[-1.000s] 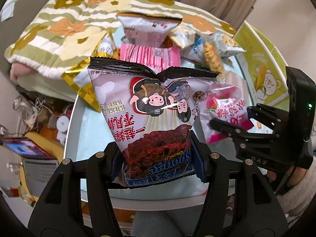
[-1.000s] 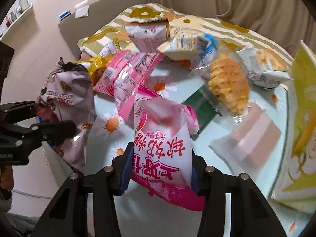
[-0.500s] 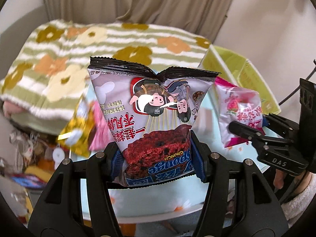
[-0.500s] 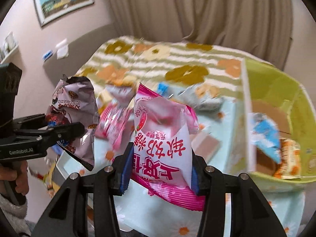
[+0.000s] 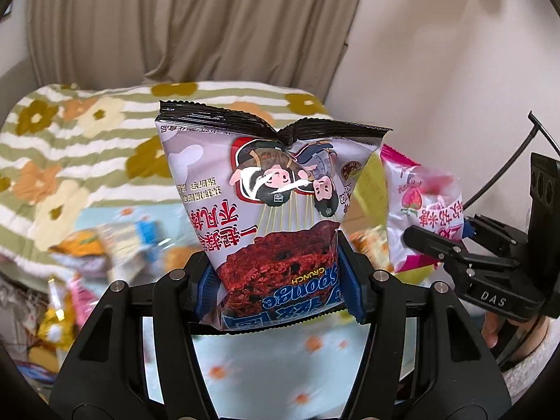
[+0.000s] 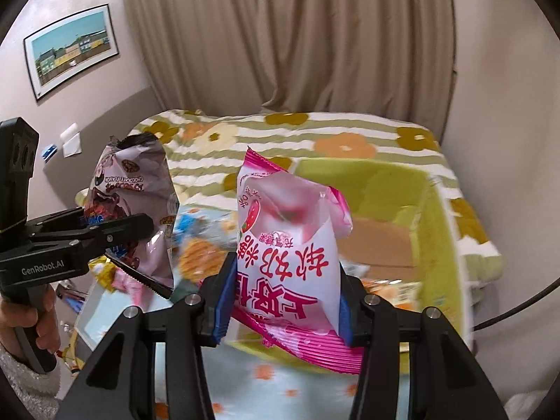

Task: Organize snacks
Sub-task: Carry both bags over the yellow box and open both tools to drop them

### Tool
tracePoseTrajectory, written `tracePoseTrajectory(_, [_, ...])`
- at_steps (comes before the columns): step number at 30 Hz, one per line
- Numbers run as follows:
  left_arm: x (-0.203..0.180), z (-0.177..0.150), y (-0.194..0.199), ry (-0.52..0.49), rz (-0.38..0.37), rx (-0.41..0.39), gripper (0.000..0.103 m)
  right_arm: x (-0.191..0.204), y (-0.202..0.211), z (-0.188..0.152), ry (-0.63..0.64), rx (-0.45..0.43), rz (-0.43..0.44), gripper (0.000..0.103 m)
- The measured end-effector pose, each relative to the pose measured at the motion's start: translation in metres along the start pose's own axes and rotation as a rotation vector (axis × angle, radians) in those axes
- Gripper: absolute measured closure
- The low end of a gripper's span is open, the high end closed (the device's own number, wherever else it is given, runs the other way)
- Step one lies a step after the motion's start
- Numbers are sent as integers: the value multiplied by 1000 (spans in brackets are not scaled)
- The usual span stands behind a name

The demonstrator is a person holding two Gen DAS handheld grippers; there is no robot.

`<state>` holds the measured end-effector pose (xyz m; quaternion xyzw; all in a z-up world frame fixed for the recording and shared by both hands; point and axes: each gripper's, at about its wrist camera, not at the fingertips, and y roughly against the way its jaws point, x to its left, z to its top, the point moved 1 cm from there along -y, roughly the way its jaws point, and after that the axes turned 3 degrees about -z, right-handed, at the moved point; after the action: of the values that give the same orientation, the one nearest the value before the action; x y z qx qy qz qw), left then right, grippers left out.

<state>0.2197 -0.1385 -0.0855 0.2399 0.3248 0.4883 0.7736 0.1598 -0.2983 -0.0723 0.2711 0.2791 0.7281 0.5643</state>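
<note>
Snacks are in transit: you carry two packets in the air above the daisy-print table [image 6: 280, 385], toward the green box [image 6: 413, 196], where a few packets already lie. Your left gripper [image 5: 280, 283] pinches the chocolate sponge-cake bag [image 5: 266, 203] by its lower end; your right gripper [image 6: 283, 301] is pressed onto the pink milk-candy bag [image 6: 290, 245]. Next, I judge, you bring each over the box opening before you spread the pads.
</note>
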Motion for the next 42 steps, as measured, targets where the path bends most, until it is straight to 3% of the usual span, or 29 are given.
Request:
tracePoseTrajectory(6, [-43,37,-56,25,-16,29,48,-59,-6,15,7,12,-17,59])
tracePoseTrajectory(12, [-68,56,-126,9,-18,150,48,-102,-20,20,-61,32,-17,59])
tracePoseTrajectory(23, [-79,64,-206,-72,-18,304,45,-126,-52,17,-149,100,-48,59])
tracePoseTrajectory(25, [-76,64,-214,-77,-2,332,31,-130,-55,16,-168,107,-55,59])
tracePoseTrajectory(26, [-75,64,-215,-79,5,327,16,-131,-55,16,-176,110,-57,59])
tracePoseTrajectory(27, [-72,64,-212,-80,9,313,9,-131,-55,15,-180,112,-58,59])
tracePoseTrajectory(32, [-61,59,-193,-69,13,265,9,-131,-60,13,-187,134,-61,59])
tracePoseTrajectory(42, [-52,40,-166,-57,26,264,9,-123,-73,14,-178,166,-34,59])
